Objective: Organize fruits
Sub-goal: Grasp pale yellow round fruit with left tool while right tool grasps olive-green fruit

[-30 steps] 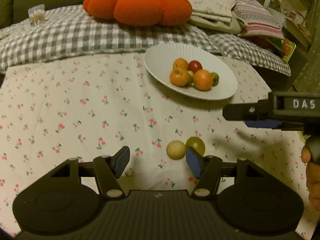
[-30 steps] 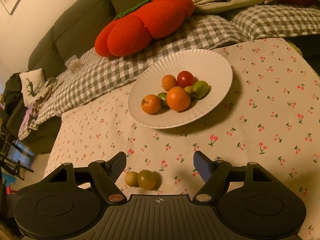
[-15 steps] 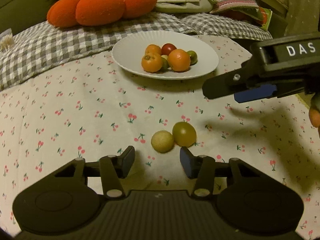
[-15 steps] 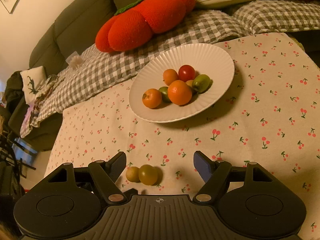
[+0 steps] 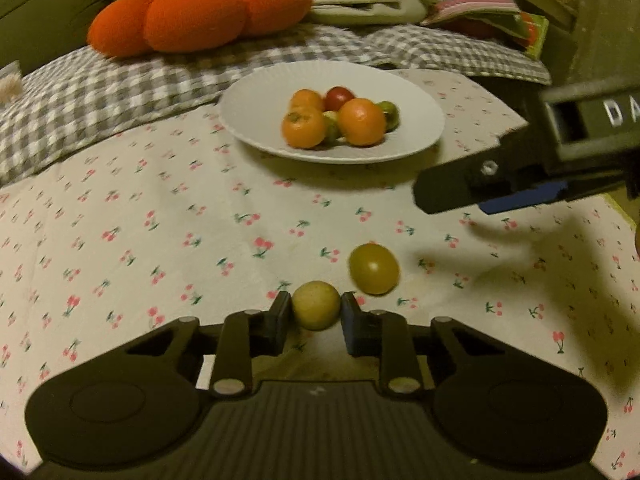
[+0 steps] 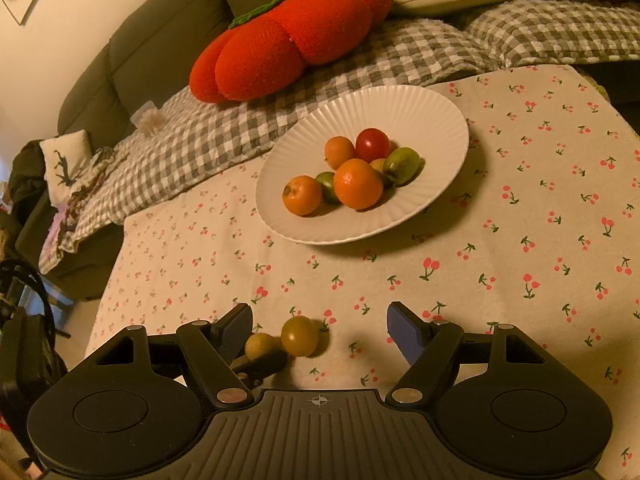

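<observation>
Near the front edge of the worktop, on its cherry-print cloth, my left claw had its two pads pressed against either side of the small pale yellow fruit, clamped on it while it sat on the cloth. Just beside that fruit, toward the far right of it, lay the larger olive-green fruit, close to it, though I could not tell whether they touched. My right claw hung above the cloth with its fingers spread wide apart and nothing between them; from its own camera both loose fruits showed just inside its left finger. Toward the far edge of the worktop stood the white ribbed plate, well apart from the two loose fruits, holding a heap of orange, red and green fruits. Beyond the far edge, an orange pumpkin-shaped cushion lay on a grey checked blanket.
</observation>
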Demonstrator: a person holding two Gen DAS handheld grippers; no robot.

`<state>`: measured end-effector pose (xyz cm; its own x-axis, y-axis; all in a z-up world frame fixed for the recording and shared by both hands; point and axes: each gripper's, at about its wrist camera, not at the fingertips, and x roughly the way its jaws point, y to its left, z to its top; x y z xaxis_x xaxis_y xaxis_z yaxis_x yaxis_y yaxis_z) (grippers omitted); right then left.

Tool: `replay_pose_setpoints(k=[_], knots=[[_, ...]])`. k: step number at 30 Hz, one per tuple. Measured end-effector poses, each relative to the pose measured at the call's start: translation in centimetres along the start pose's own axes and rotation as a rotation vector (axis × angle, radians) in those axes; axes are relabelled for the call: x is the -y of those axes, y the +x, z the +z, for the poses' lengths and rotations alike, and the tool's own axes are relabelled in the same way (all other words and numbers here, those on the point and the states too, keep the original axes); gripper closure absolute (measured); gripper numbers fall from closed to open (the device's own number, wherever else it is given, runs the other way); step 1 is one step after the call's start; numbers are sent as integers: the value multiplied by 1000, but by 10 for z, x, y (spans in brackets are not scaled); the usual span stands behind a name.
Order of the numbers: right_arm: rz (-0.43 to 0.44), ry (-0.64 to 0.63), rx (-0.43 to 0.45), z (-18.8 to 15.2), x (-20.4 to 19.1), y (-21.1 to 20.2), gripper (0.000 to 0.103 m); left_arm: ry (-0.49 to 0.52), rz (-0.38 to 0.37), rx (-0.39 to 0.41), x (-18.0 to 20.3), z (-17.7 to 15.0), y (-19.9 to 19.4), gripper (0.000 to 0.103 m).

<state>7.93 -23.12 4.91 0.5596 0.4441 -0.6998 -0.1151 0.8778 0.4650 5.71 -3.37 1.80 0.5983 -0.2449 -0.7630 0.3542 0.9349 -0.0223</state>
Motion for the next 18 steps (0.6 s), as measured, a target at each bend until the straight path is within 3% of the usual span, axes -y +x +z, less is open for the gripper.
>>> replay_pose_setpoints(k=[8,18], knots=[[-8,-41,-17,-6,-7,8,28,-156,98,-22,-23,-1,-15,78],[-32,-215,-48,-24,-33,33,29,-282,145,-35,-43,-1,-17,78]])
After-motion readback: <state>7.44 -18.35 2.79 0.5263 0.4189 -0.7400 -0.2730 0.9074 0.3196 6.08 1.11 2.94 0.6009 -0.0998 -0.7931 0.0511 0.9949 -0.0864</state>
